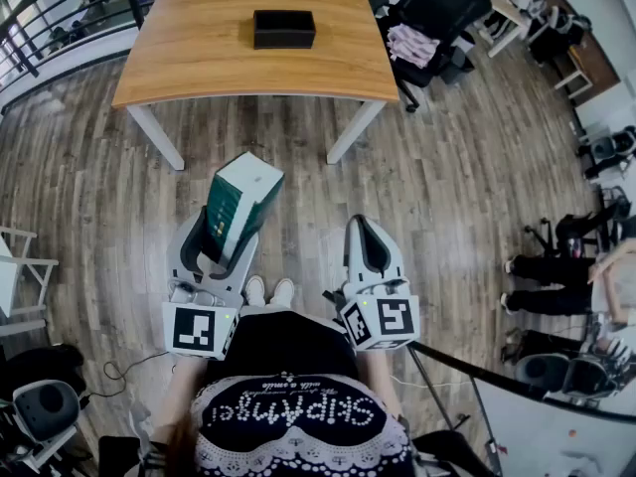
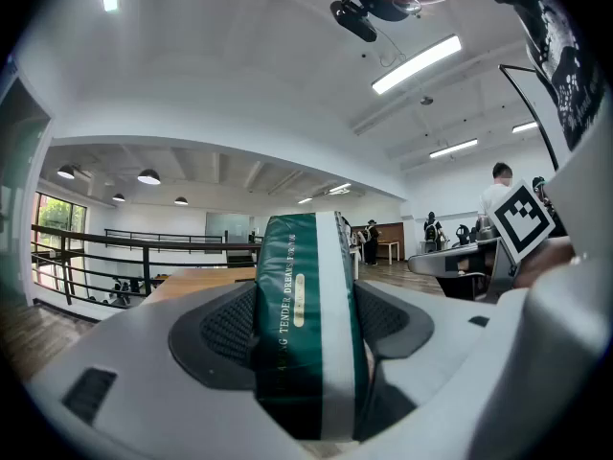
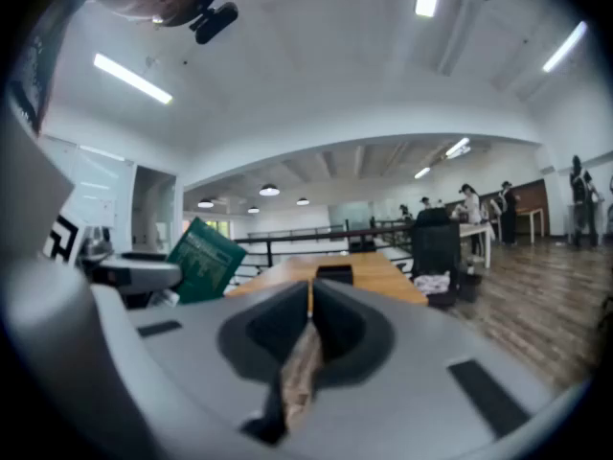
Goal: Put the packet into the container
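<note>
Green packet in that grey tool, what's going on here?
A person holds a gripper in each hand, standing short of a wooden table. The left gripper has its jaws clamped on a green and white packet, carried tilted. The right gripper is shut and empty. The black container sits on the table ahead; the packet is not yet in it.

We saw the packet, a dark green box-shaped pack with a white band and pale lettering down its narrow side. It was clamped between the jaws of the left gripper and tilted forward above the floor. The container, a low black rectangular box, sat on the wooden table, well apart from the packet.
</note>
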Motion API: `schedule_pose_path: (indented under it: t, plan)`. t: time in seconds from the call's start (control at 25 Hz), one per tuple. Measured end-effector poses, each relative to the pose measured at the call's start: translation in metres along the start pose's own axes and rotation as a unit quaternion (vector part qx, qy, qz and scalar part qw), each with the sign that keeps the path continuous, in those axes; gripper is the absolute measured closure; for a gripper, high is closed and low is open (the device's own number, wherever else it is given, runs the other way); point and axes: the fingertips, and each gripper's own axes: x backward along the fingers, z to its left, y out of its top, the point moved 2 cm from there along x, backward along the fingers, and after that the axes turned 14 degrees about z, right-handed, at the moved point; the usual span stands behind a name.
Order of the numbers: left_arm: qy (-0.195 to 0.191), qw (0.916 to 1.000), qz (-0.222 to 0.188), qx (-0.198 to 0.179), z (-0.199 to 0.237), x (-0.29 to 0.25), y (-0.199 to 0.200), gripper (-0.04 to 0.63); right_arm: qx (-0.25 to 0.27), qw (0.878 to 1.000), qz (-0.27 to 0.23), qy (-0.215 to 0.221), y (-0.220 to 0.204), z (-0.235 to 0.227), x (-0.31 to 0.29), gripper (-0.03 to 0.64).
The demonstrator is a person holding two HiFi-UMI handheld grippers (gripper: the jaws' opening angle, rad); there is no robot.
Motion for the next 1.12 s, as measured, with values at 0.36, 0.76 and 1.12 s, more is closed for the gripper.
schedule_pose_path:
  t: [0.36, 0.76, 1.12]
  plan:
    - [0.000, 1.0000, -0.005, 0.003, -0.006, -0.007, 0.008, 0.255, 0.003, 1.000, 0.003, 0.004, 0.002, -0.009, -0.002, 0.578]
    - [0.001, 0.9999, -0.010, 0.003, -0.018, -0.008, 0.010, 0.255, 0.007, 1.000, 0.002, 0.004, 0.000, -0.020, 0.007, 0.578]
    - [0.007, 0.9998, -0.016, 0.005, -0.031, -0.006, 0.007, 0.255, 0.010, 1.000, -0.011, 0.016, -0.004, -0.031, 0.019, 0.577]
